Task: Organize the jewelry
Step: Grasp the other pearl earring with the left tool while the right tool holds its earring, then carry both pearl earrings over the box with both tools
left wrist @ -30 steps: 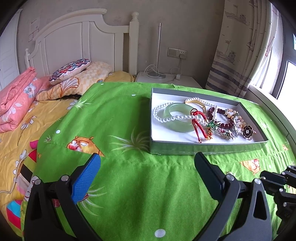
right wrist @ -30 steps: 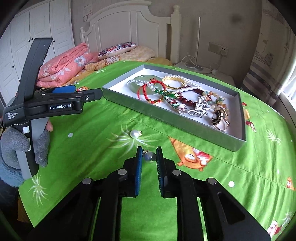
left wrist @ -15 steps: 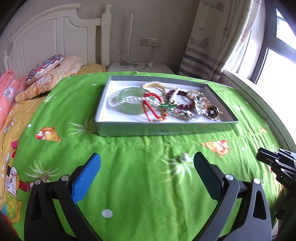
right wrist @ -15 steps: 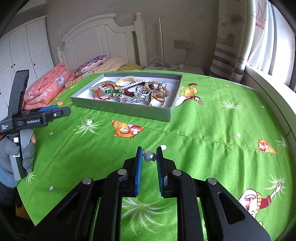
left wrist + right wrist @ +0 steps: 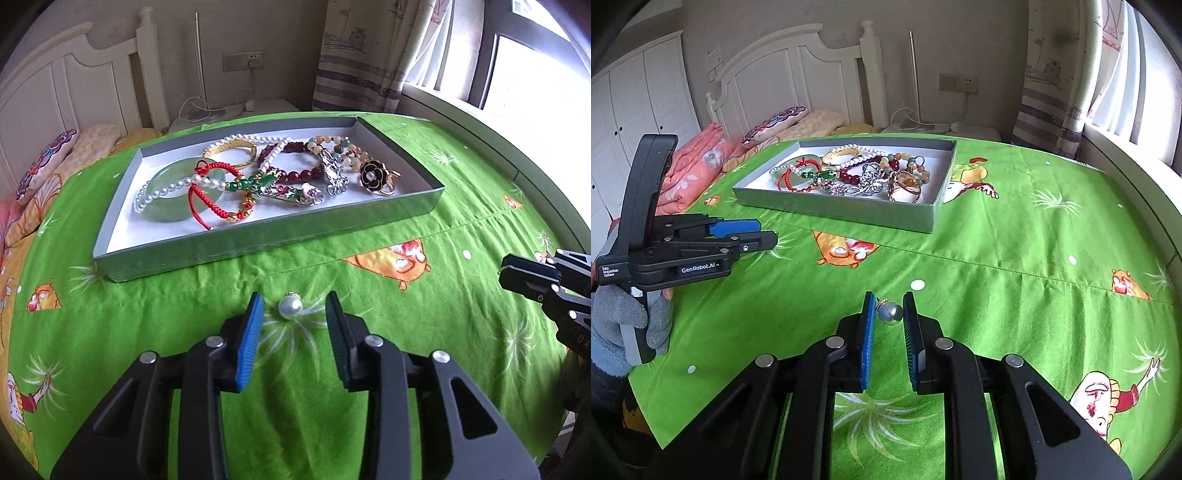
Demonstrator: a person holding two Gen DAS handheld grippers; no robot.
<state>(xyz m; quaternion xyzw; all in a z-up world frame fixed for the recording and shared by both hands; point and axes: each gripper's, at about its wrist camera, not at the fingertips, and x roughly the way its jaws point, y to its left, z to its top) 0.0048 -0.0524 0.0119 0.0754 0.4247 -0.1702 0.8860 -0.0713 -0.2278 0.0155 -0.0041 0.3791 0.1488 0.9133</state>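
A grey tray (image 5: pixel 258 240) (image 5: pixel 849 212) on the green bedspread holds a jade bangle (image 5: pixel 173 192), pearl strands, bead bracelets and a black flower ring (image 5: pixel 375 177). A white pearl earring (image 5: pixel 290 307) lies on the spread in front of the tray. My left gripper (image 5: pixel 294 308) is open with its jaws on either side of that pearl, apart from it. My right gripper (image 5: pixel 889 314) is shut on a grey pearl earring (image 5: pixel 890 313), held above the spread, right of the tray.
The left gripper's body (image 5: pixel 676 251) and a gloved hand (image 5: pixel 624 328) show at the left of the right wrist view. A white headboard (image 5: pixel 798 81), pillows (image 5: pixel 775 123) and a pink quilt (image 5: pixel 694 166) lie behind. A window ledge (image 5: pixel 1126 155) runs along the right.
My left gripper has come down over the white pearl earring and its jaws have narrowed around it. My right gripper has drawn away from the tray with the grey pearl earring still held.
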